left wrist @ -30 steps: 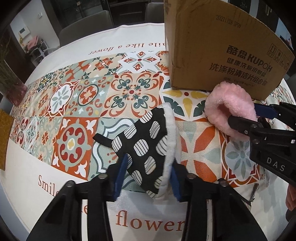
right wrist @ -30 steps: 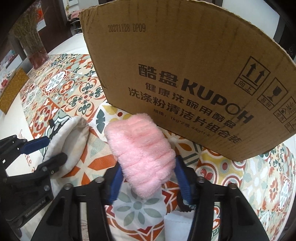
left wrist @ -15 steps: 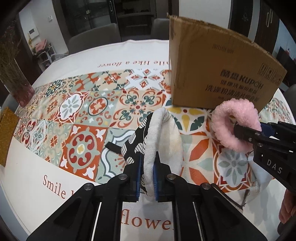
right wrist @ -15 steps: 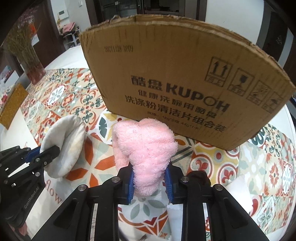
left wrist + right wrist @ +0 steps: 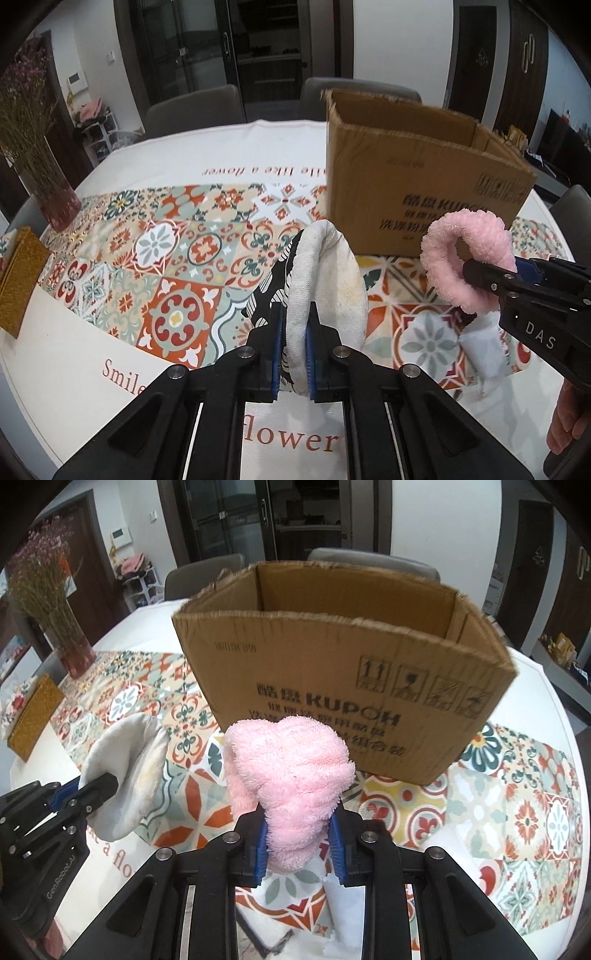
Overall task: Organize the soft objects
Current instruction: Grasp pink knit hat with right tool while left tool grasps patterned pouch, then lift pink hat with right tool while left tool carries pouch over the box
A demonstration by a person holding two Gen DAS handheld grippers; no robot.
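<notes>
The left tool [image 5: 293, 341] is clamped tight on the edge of a padded mitt [image 5: 325, 280], white on one side and black with pale striped spots on the other, so the mitt stands up from the pads and hangs clear of the tabletop [image 5: 177, 266]. The right tool [image 5: 299, 840] is closed on a fluffy pink cloth [image 5: 291, 771], pinching its lower folds so the bulk mushrooms above the pads; its jaws have just been closing, with the cloth between them. From the left wrist view the pink cloth curls into a loop beside the right tool's fingers.

Both soft things are held near one end, likely so they dangle freely and can be dropped without snagging. An open cardboard box [image 5: 332, 672] stands on the patterned tablecloth just beyond them, its top flaps gone and its inside bare as far as can be seen. It looks like the place meant for them, and both tools sit below its rim, so a further lift seems needed. A crumpled white cloth [image 5: 338, 897] lies on the tabletop under the right tool, not yet picked up.
</notes>
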